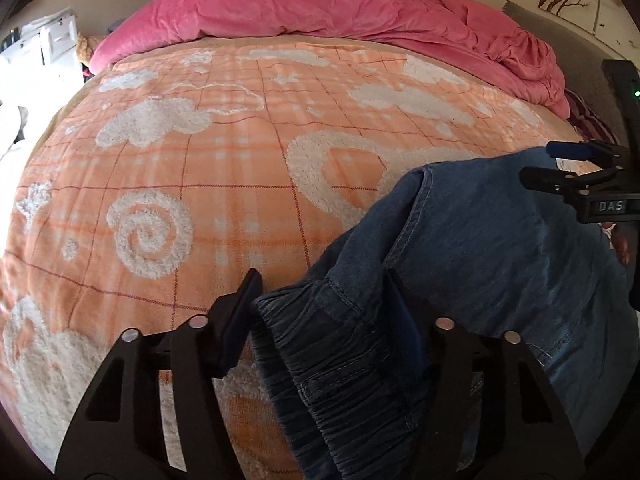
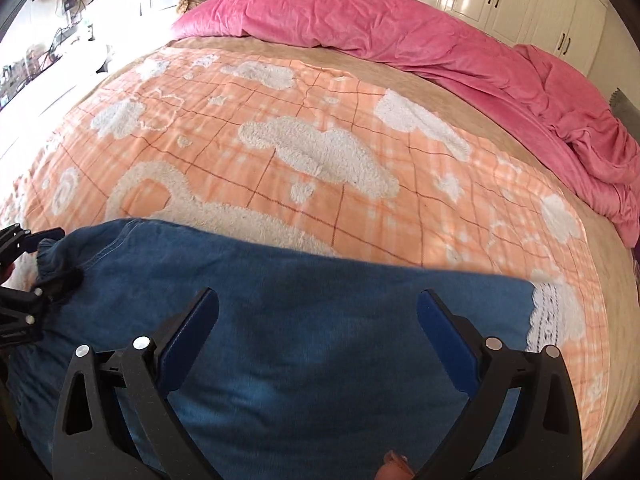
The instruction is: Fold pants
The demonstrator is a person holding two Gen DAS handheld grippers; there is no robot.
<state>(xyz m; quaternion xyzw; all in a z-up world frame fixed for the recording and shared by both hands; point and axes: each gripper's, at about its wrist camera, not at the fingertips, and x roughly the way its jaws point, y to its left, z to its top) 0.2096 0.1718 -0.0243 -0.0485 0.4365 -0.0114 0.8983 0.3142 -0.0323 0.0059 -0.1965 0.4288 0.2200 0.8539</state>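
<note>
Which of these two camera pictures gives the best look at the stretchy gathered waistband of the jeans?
The left wrist view. There the gathered waistband fills the foreground between the left gripper's open fingers, its ruching sharp. The right wrist view shows only a small, dark, bunched bit of waistband at the far left edge.

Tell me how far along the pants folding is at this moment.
Early to midway, apparently. Done: the blue denim pants lie on the orange checked blanket as one long band, apparently folded lengthwise, white lace hem at one end. In hand: the left gripper straddles the gathered elastic waistband; a firm pinch is unclear. The right gripper hangs open over the middle. Left: folding crosswise.
</note>
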